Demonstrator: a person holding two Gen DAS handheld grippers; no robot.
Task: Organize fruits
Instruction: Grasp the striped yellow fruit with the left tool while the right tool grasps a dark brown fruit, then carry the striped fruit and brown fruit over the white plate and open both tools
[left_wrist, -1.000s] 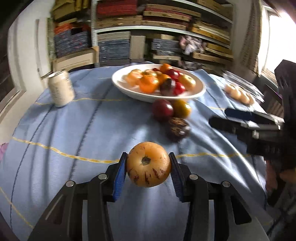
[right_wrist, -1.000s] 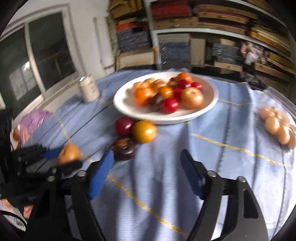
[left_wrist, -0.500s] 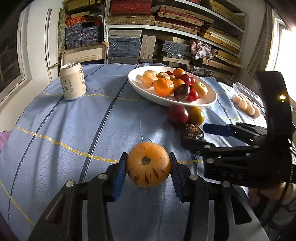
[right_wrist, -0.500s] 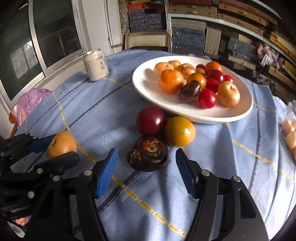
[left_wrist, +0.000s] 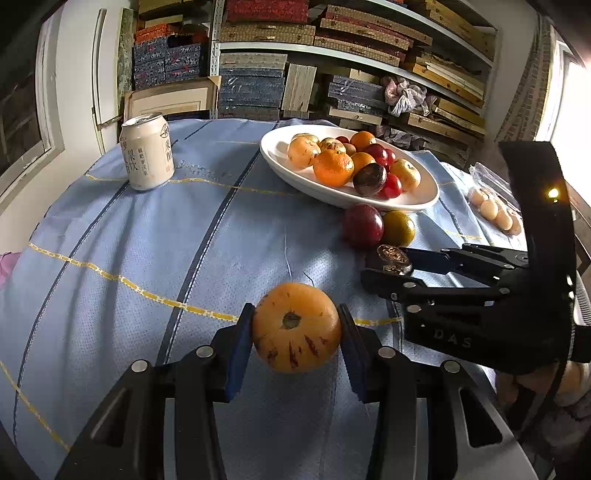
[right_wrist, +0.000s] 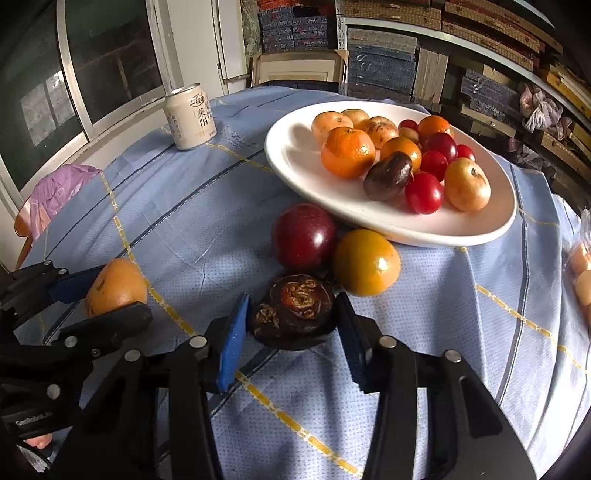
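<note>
My left gripper (left_wrist: 295, 332) is shut on a yellow-orange speckled fruit (left_wrist: 296, 328), held above the blue cloth; it also shows at the left of the right wrist view (right_wrist: 115, 286). My right gripper (right_wrist: 291, 325) has its jaws around a dark brown fruit (right_wrist: 295, 312) lying on the cloth, pads touching or nearly touching its sides. A dark red fruit (right_wrist: 303, 236) and a yellow fruit (right_wrist: 366, 263) lie just beyond it. A white plate (right_wrist: 306, 173) behind them holds several oranges, red and yellow fruits.
A white drink can (left_wrist: 147, 152) stands at the far left on the blue tablecloth (left_wrist: 129, 240). A clear pack of small pale fruits (left_wrist: 495, 210) lies at the right. Shelves of stacked boxes (left_wrist: 332, 55) rise behind the table.
My right gripper has moved forward and down over the dark brown fruit and narrowed its jaws around it. My left gripper has kept its hold on the speckled fruit.
</note>
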